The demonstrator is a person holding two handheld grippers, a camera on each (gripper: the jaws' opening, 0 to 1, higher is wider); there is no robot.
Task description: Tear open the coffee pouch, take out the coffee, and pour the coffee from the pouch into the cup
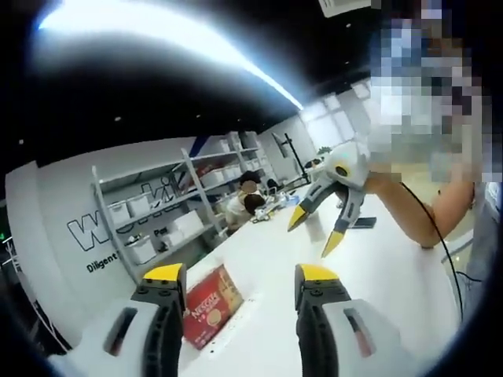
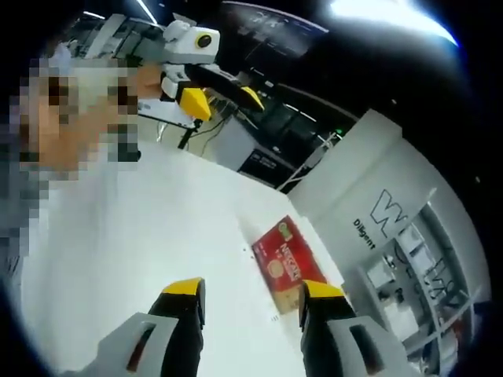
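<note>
The left gripper [image 1: 240, 283] and right gripper [image 2: 253, 297] were held released, jaws apart, nothing grasped. The red coffee box [image 2: 288, 261] lay at one o'clock on the white table [image 2: 141, 259]. No step was judged begun; reaching it was called for next.

Table [image 2: 157, 259] — smooth, white, faintly glossy. Red coffee box [image 2: 287, 263] — printed cardboard with a slight sheen. Both grippers: pale grey moulded plastic bodies, jaws black with matt yellow tips.
</note>
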